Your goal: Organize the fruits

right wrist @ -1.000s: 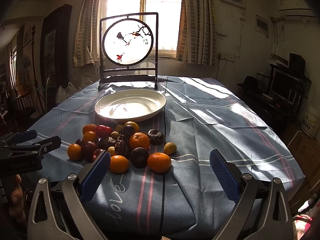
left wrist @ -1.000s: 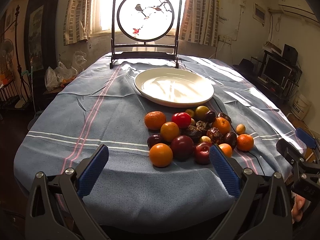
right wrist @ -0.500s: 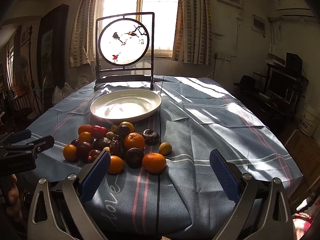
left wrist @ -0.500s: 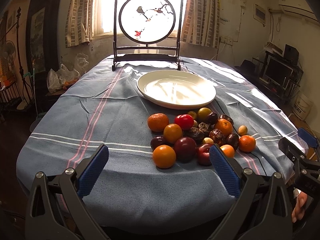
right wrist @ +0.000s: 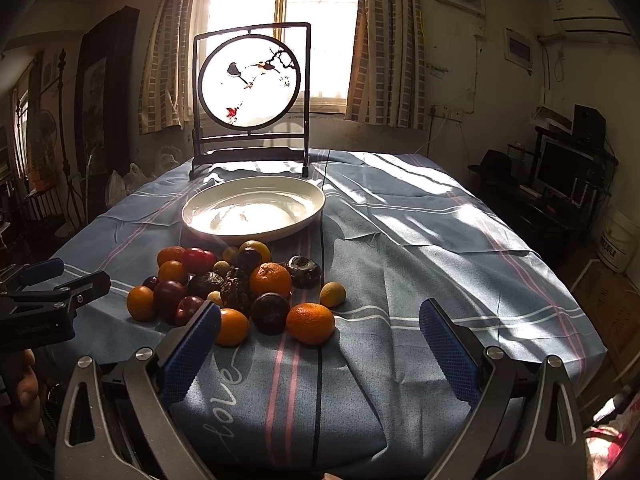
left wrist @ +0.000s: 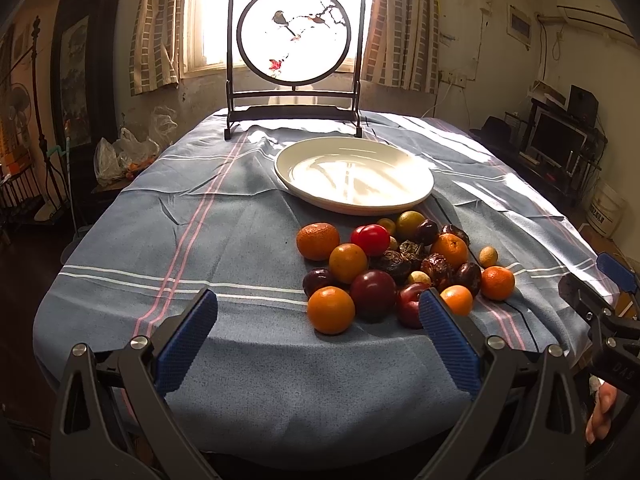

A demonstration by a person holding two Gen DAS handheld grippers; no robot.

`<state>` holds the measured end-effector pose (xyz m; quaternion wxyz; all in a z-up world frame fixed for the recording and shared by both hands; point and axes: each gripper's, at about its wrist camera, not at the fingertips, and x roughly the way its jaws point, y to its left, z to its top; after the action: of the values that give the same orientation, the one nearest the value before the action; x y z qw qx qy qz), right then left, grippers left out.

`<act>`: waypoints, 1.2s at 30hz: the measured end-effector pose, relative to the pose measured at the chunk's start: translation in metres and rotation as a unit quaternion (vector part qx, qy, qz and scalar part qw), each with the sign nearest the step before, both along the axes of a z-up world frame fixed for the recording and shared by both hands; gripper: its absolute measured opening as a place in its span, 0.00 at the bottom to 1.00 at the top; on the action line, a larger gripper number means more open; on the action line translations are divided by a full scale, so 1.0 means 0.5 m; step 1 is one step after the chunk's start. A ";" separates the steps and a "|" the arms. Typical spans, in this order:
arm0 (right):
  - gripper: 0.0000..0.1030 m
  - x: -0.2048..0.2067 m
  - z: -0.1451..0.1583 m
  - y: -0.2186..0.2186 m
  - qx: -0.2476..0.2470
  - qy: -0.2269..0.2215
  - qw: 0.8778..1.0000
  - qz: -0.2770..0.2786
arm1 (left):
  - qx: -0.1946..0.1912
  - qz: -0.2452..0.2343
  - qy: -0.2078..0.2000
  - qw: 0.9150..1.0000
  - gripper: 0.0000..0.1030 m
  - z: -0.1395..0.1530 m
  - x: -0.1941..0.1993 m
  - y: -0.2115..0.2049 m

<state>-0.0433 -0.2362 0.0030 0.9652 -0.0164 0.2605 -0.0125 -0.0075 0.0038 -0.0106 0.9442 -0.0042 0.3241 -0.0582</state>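
A pile of fruit (left wrist: 400,268) lies on the blue striped tablecloth: several oranges, red apples, dark plums and small yellow fruits. It also shows in the right wrist view (right wrist: 240,284). An empty white plate (left wrist: 354,174) stands just behind the pile, also in the right wrist view (right wrist: 253,210). My left gripper (left wrist: 318,332) is open and empty, low over the near table edge, in front of the pile. My right gripper (right wrist: 320,340) is open and empty, near the front edge, to the right of the pile.
A dark-framed round painted screen (left wrist: 295,50) stands at the far end of the table (left wrist: 200,220), before the window. Plastic bags (left wrist: 120,152) sit left of the table. A monitor and shelves (left wrist: 556,148) stand at the right wall.
Both grippers have edged forward toward the fruit pile, which looks slightly larger and shifted in each view. Both stay open and empty.
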 end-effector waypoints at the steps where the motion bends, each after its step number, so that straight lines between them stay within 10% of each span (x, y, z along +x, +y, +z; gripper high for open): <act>1: 0.96 0.000 0.000 0.000 0.000 0.000 1.000 0.000 | -0.001 -0.001 0.000 1.000 0.96 0.000 0.000 0.001; 14: 0.96 0.005 -0.009 -0.027 -0.019 -0.002 1.000 0.004 | 0.081 -0.037 0.026 0.996 0.94 -0.062 0.050 0.025; 20: 0.96 0.019 -0.024 -0.030 -0.019 0.011 1.000 0.010 | 0.092 -0.076 0.062 0.991 0.68 -0.116 0.089 -0.016; 23: 0.84 0.028 -0.037 -0.036 -0.020 0.023 0.999 0.015 | 0.071 -0.097 0.070 0.990 0.37 -0.126 0.100 -0.025; 30: 0.53 0.075 -0.086 -0.052 0.024 0.082 0.994 0.069 | 0.067 -0.102 0.060 0.991 0.37 -0.122 0.085 -0.034; 36: 0.53 0.123 -0.112 -0.029 0.017 0.108 0.990 0.088 | 0.069 -0.104 0.052 0.991 0.37 -0.112 0.064 -0.032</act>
<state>0.0183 -0.2508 -0.0528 0.9288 -0.0246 0.3611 0.0791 0.0247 -0.0122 -0.0664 0.9130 0.0920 0.3744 -0.1331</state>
